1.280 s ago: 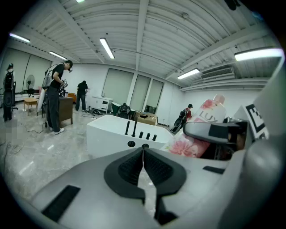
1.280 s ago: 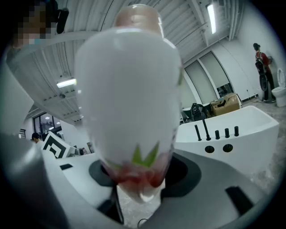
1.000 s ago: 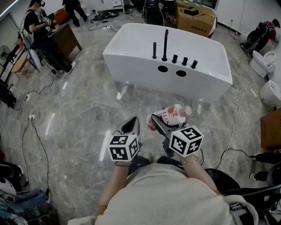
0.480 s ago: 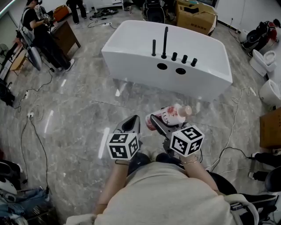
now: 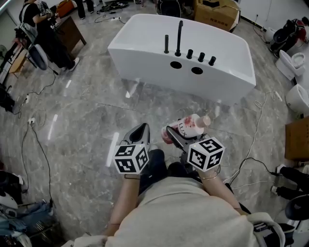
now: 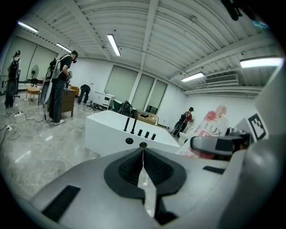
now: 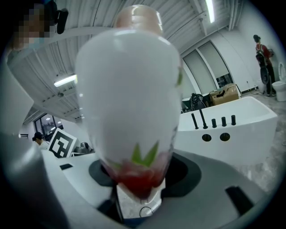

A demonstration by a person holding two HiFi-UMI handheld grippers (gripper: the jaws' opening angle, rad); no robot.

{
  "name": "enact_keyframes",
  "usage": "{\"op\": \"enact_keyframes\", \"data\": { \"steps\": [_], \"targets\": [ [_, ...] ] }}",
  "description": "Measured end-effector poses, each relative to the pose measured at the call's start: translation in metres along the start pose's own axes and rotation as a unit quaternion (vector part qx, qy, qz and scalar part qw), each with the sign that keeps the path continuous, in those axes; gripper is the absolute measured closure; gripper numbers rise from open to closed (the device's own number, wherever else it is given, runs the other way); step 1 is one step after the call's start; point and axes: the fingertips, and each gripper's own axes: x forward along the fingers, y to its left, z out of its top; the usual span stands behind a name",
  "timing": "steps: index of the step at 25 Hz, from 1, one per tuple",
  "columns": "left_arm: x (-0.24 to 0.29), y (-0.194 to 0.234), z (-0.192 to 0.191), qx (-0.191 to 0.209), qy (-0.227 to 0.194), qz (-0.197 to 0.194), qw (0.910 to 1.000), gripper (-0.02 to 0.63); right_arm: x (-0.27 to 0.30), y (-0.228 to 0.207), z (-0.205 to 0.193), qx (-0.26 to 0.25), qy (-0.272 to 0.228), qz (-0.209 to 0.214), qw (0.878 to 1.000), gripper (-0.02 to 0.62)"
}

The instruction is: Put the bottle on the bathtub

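My right gripper (image 5: 179, 135) is shut on a white bottle (image 5: 189, 127) with a red base and a pale pink cap, held above the floor and pointing toward the bathtub. In the right gripper view the bottle (image 7: 129, 98) fills the middle, its red base seated between the jaws. The white bathtub (image 5: 145, 55) stands ahead, with black taps and a spout (image 5: 179, 37) on its near rim. My left gripper (image 5: 137, 135) is beside the right one, shut and empty; in the left gripper view its jaws meet (image 6: 143, 154) with the bathtub (image 6: 111, 132) beyond.
Grey marble floor lies between me and the tub. People stand by a wooden desk (image 5: 67, 34) at the far left. Cardboard boxes (image 5: 217, 14) sit behind the tub, white toilets (image 5: 295, 62) at the right. Cables (image 5: 253, 144) trail on the floor at right and left.
The tub and floor have slid up and slightly left in the head view. Both grippers sit a little lower, the left one shifted left. The bottle stays gripped.
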Motion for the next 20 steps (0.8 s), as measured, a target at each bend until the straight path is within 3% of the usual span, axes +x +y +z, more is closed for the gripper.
{"op": "enact_keyframes", "data": {
  "steps": [10, 20],
  "targets": [
    [0.068, 0.032, 0.027, 0.007, 0.017, -0.015, 0.9997, 0.598, 0.068, -0.043, 0.034, 0.011, -0.011, -0.008, 1.0, 0.362],
    [0.171, 0.134, 0.144, 0.03, 0.014, -0.044, 0.9985, 0.598, 0.218, -0.093, 0.117, 0.021, -0.034, -0.033, 0.999, 0.362]
  ]
}}
